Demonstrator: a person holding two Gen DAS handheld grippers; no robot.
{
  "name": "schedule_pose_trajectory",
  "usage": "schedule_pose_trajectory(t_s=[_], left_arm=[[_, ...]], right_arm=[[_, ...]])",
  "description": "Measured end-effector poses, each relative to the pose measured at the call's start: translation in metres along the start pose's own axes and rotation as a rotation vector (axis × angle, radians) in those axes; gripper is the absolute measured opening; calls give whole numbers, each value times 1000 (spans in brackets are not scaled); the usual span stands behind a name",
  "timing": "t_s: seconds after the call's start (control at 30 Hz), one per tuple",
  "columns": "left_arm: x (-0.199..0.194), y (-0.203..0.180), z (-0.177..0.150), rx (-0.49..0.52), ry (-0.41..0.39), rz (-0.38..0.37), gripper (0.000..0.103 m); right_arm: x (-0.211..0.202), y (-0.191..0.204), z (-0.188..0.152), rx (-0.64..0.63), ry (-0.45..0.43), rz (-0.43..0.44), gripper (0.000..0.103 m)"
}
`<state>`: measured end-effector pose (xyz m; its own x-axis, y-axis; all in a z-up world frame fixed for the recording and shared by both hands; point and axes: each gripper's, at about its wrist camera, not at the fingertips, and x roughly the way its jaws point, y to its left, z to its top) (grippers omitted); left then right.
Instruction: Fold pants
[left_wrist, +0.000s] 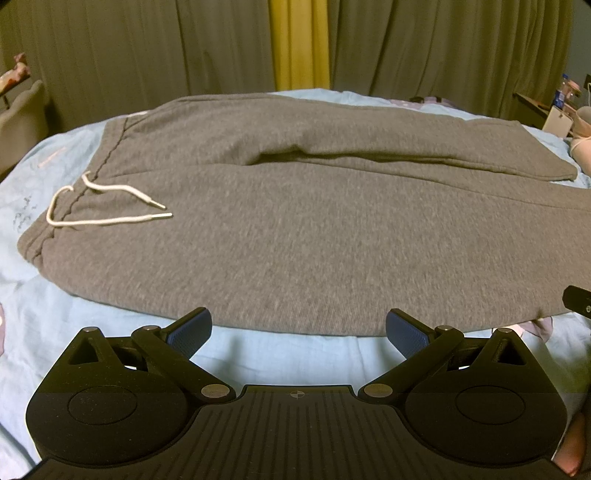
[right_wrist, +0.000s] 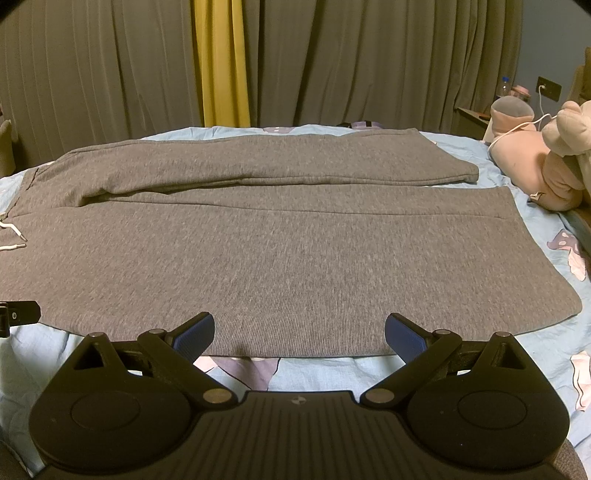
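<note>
— On the bed, under its pale blue sheet, where do we find the pants?

— We see them spread flat and sideways before us, grey, waistband to our left with the white drawstring lying loose on the cloth, leg ends to our right. The far leg lies beside the near one, its inner edge rumpled near the crotch.

— And our left tool?

— We hold it with fingers wide apart, empty, their blue pads right at the pants' near edge.

— The right tool?

— The same: spread apart, gripping nothing, at the near edge of the near leg, further toward the hems.

— Beyond the bed?

— We note drab curtains with a yellow strip, and pink plush toys at the right.
</note>
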<state>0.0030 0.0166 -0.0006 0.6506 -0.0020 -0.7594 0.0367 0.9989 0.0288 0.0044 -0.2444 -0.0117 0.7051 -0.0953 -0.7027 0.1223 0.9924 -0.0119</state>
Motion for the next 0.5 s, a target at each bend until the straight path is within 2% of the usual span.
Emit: schedule_pose_trajectory(t_s=[0.5], left_arm=[[1, 0, -1, -1, 3, -2, 103]], right_arm=[[1, 1, -1, -4, 2, 0, 99]])
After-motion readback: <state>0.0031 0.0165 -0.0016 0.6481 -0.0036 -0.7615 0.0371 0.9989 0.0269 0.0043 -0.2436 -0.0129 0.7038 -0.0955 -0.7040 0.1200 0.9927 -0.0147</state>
